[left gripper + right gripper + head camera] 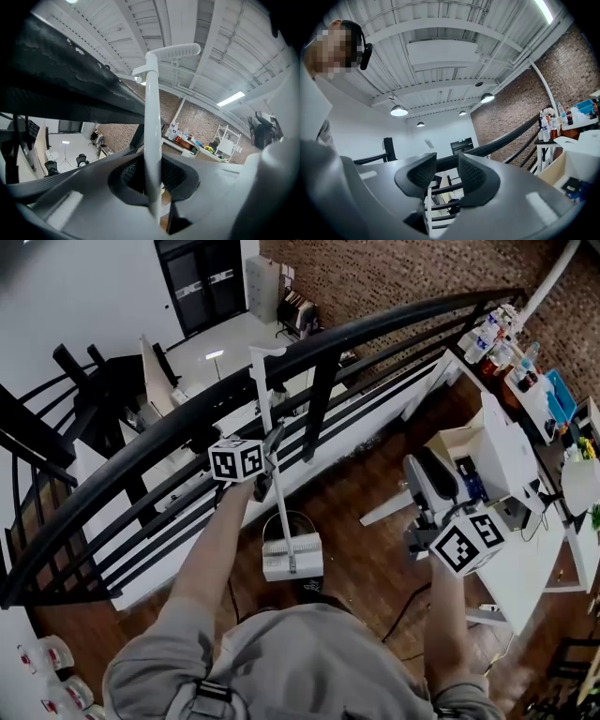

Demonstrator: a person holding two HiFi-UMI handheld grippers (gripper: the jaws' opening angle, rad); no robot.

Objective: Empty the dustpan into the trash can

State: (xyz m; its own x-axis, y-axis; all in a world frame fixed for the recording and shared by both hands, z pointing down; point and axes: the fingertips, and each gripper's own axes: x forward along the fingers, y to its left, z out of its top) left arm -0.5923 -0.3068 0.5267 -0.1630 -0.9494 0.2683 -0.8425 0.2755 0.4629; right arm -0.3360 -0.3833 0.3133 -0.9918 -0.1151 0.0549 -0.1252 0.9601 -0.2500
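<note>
One dustpan pole [152,117] clenched in left gripper [152,178]; right gripper [443,176] released, empty; dark ring [302,518] behind pan [292,563] indistinct.

Mezzanine edge: railing, brick wall, cluttered table

Black curved metal railing [375,329] sweeping from lower left to upper right along the edge of a brown wooden plank floor [366,559]; beyond it, a lower level with black office chairs [49,166]. Red brick wall [403,268] at top right, beside a long white table [534,568] bearing small bottles [492,334], a blue tray [561,395] and an open white box [506,451]. Round white ceiling lamps [399,110] overhead.
</note>
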